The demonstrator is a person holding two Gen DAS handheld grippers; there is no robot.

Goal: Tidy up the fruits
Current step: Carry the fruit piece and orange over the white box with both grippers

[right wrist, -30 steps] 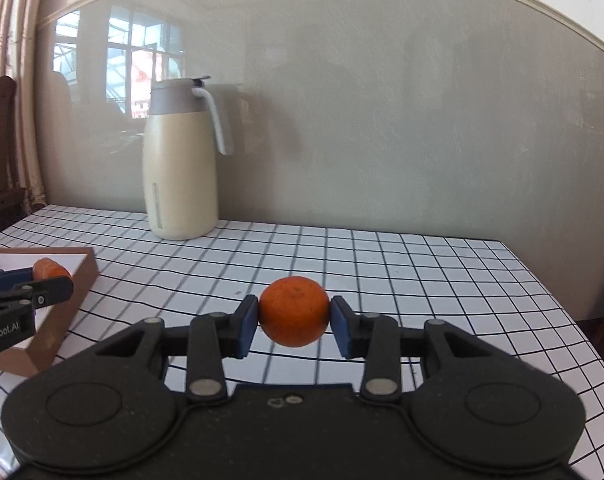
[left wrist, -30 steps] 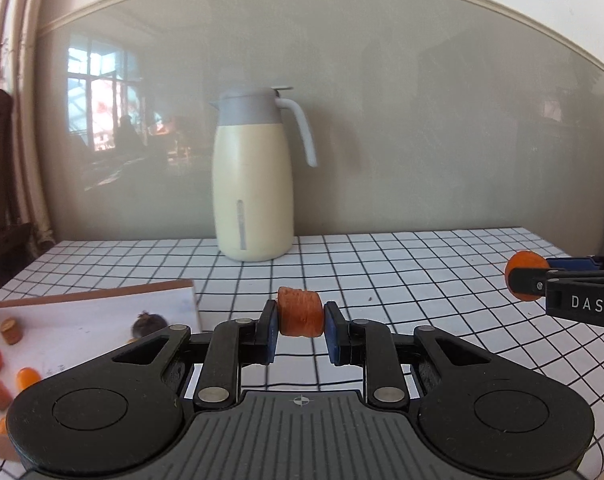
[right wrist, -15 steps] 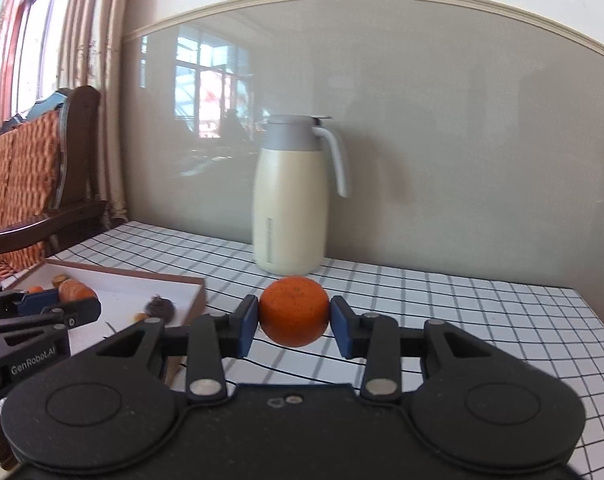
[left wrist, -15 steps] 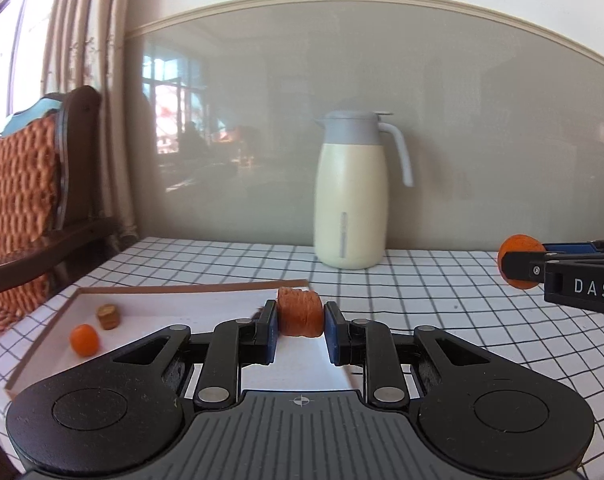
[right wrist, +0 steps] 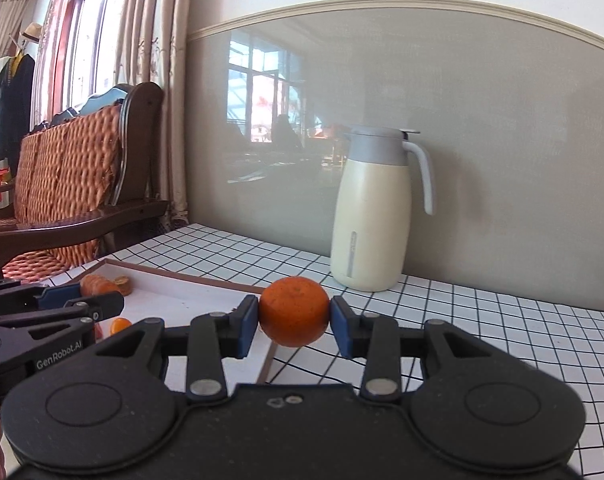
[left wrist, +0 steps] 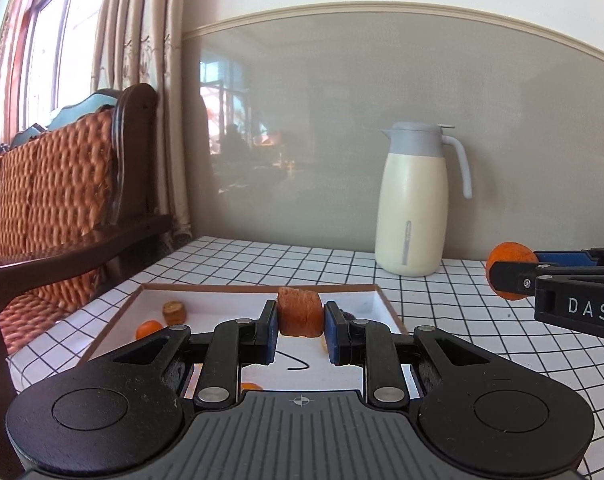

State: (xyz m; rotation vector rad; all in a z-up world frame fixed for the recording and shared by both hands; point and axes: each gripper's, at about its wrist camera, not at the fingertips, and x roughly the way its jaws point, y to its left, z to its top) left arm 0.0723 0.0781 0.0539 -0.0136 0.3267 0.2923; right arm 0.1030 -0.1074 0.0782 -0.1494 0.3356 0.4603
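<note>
My left gripper (left wrist: 300, 325) is shut on a ridged reddish-brown fruit (left wrist: 299, 311), held above the white tray (left wrist: 257, 288). In that tray lie a small orange fruit (left wrist: 149, 328), a brown stubby fruit (left wrist: 174, 311) and a dark fruit (left wrist: 348, 314), partly hidden behind my fingers. My right gripper (right wrist: 294, 321) is shut on a round orange (right wrist: 294, 311), held over the tray's right edge (right wrist: 193, 280). The right wrist view shows the left gripper (right wrist: 97, 300) low at the left with its reddish fruit (right wrist: 95, 285). The orange (left wrist: 508, 270) appears at the right in the left wrist view.
A cream thermos jug (left wrist: 416, 200) with a grey lid stands at the back of the checked tablecloth (left wrist: 462, 312), against the grey wall. A dark wooden chair with a woven orange cushion (left wrist: 61, 192) stands left of the table, by curtains and a window.
Both grippers have swung left with their fruits still held. The tray has come to the middle of the left wrist view, the jug has slid right, and the chair and window have appeared.
</note>
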